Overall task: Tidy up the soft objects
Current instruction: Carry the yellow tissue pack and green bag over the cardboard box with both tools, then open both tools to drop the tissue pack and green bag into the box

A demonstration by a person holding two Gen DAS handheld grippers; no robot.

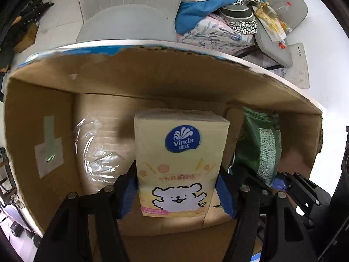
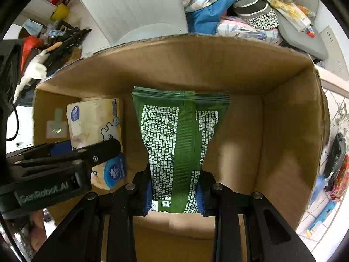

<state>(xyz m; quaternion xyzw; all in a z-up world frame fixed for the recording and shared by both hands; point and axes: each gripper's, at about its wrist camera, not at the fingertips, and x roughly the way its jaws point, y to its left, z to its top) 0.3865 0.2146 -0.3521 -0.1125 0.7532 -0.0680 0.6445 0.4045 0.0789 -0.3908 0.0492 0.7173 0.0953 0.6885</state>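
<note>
Inside the cardboard box (image 1: 152,76), the left gripper (image 1: 177,187) is gripping a Vinda tissue pack (image 1: 181,161); the right gripper (image 2: 174,187) is squeezing a green wipes pack (image 2: 178,144) beside it.

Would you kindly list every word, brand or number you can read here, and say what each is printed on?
"vinda": blue badge on the tissue pack held in the left gripper.
"180mm×150mm": white print on the green packet in the right gripper; the remaining lines are too small.
"GenRobot.AI": left gripper's body, right wrist view.
Pink strip on the tissue pack: blurred.
</note>
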